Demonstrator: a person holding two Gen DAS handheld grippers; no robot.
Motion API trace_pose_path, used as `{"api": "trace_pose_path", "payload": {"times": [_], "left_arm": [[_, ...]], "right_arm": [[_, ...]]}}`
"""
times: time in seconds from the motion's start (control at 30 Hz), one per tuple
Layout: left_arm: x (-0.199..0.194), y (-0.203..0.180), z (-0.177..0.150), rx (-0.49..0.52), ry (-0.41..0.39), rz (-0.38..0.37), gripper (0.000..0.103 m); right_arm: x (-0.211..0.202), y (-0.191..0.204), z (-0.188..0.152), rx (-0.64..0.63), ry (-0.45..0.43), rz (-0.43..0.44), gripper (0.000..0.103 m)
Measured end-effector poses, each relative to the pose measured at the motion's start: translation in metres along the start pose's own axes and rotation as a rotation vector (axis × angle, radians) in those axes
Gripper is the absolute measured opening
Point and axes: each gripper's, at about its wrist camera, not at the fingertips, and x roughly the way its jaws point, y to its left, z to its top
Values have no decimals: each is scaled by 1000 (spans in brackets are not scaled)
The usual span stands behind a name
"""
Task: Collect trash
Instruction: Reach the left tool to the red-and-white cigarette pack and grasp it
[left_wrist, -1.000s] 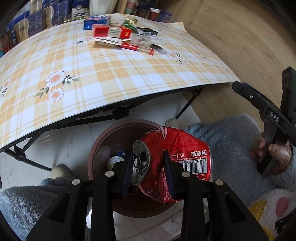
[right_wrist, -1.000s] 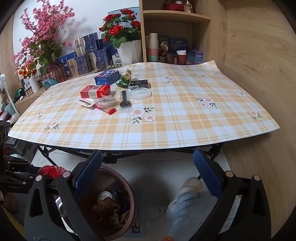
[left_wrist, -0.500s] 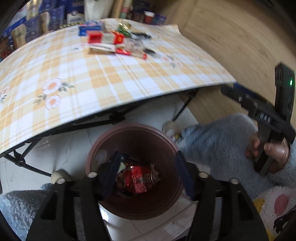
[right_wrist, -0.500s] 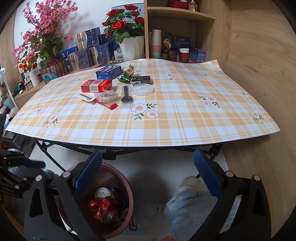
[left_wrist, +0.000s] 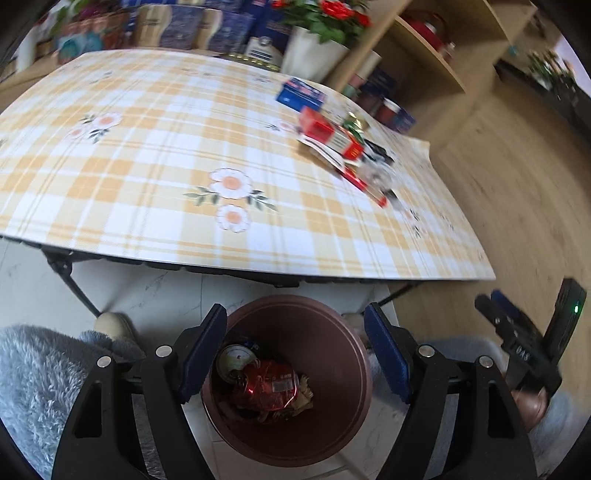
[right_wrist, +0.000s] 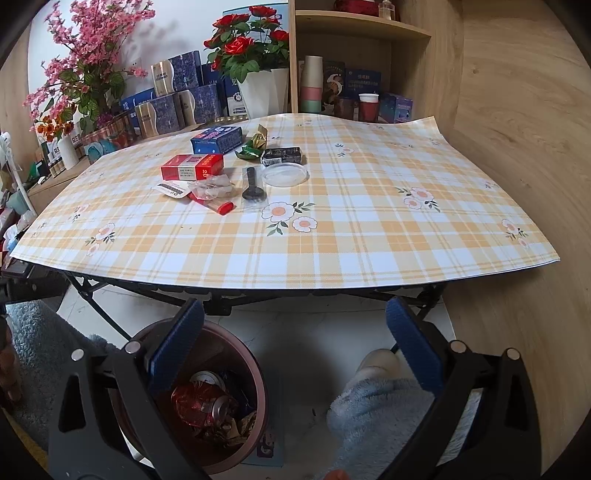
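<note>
Left wrist view: my left gripper (left_wrist: 295, 347) is opening, its jaws now standing wide with nothing between them. A second ago it was clamping the crushed red can (left_wrist: 271, 386); that can is now lying inside the brown bin (left_wrist: 332, 435), on the other rubbish, beside a round white lid at its 10 o'clock. The view is also taking in more of the checked table (left_wrist: 147, 192) than before, with the remaining litter blurred at 2 o'clock and the red box (left_wrist: 328, 134) among it.

Right wrist view: my right gripper (right_wrist: 295, 347) is hovering with both jaws spread wide and empty, framed as before. The can (right_wrist: 201, 406) is showing in the bin (right_wrist: 255, 432) at 7 o'clock, where earlier only paper scraps were lying. The blue box (right_wrist: 217, 139), black spoon (right_wrist: 253, 188) and clear lid (right_wrist: 284, 175) are staying put on the table (right_wrist: 369, 240).
</note>
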Motion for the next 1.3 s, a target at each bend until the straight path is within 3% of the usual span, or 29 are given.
{"api": "trace_pose_path", "payload": {"times": [0.13, 0.27, 0.47, 0.67, 0.9, 1.0, 1.3], "left_arm": [[-3, 4, 1, -21, -6, 27, 75], [-3, 5, 4, -28, -8, 51, 87], [-1, -2, 22, -26, 1, 102, 89], [12, -34, 66, 36, -22, 124, 92], [67, -80, 139, 152, -19, 185, 92], [90, -94, 161, 191, -4, 205, 92], [163, -104, 201, 190, 91, 401, 93]], "right_arm": [[5, -1, 3, 8, 26, 3, 97], [9, -8, 10, 50, 45, 8, 97], [19, -19, 24, 80, 65, 33, 97], [31, -29, 48, 121, 31, 95, 97], [49, -39, 64, 193, 42, 146, 97], [58, -40, 64, 203, 95, 195, 97], [65, -33, 62, 174, 105, 204, 97]]}}
